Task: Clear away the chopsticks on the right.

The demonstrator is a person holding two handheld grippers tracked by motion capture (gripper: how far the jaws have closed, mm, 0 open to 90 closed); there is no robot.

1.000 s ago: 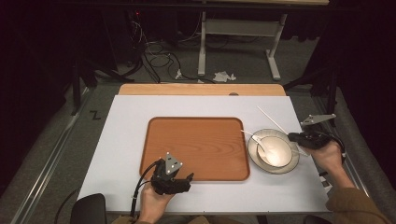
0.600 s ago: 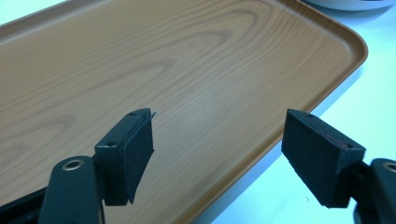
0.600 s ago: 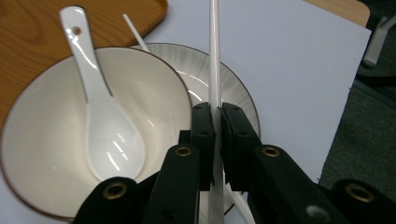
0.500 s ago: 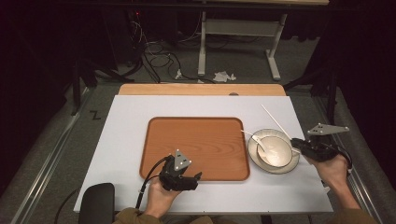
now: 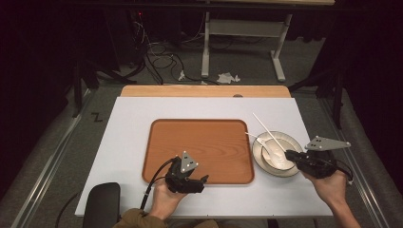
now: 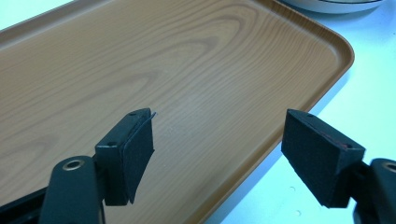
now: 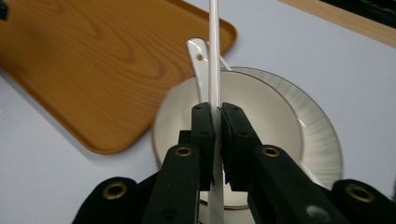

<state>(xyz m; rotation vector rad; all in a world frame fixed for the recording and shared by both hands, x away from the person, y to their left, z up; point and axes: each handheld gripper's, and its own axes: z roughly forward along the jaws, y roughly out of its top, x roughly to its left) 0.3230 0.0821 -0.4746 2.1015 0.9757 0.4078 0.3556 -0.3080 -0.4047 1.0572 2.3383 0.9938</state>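
Observation:
A white chopstick (image 5: 267, 130) slants up from my right gripper (image 5: 290, 155), whose jaws are shut on its lower part over a white bowl (image 5: 280, 160). In the right gripper view the chopstick (image 7: 214, 46) rises straight from my right gripper (image 7: 217, 112). The bowl (image 7: 266, 112) stands on a ribbed plate (image 7: 324, 140), and a white spoon (image 7: 198, 60) leans in it with its handle toward the wooden tray (image 7: 70, 60). My left gripper (image 5: 203, 182) hovers open at the near edge of the tray (image 5: 199, 142). Its pads (image 6: 138, 140) have nothing between them above the tray (image 6: 187, 70).
The tray and plate lie on a white mat (image 5: 133, 137) over a wooden table (image 5: 204, 91). A black rounded object (image 5: 102, 205) sits at the mat's near left corner. Desk legs and cables stand on the floor beyond the table.
My right gripper has carried the chopstick a little left and toward the near side, over the bowl. The left gripper has shifted slightly right along the tray's near edge.

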